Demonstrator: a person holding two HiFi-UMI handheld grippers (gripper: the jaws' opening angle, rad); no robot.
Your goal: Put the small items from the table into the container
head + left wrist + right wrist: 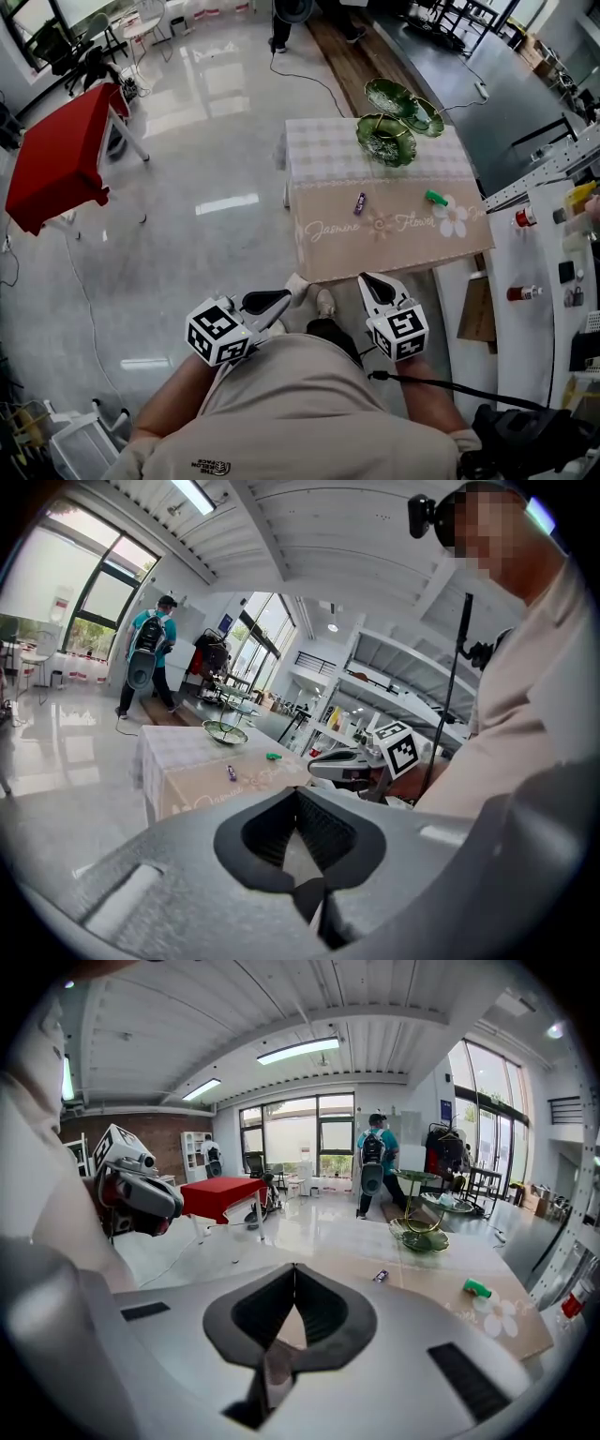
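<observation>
Jaws pressed together and empty, the left gripper (281, 300) and right gripper (368, 281) hang side by side at bottom centre of the head view, close against the person's (300, 412) chest. Above them, right of centre, the table (394, 248) carries a purple item (360, 202) and, well to its right, a green item (436, 198). The green tiered dish (386, 141) stands at the table's upper edge.
</observation>
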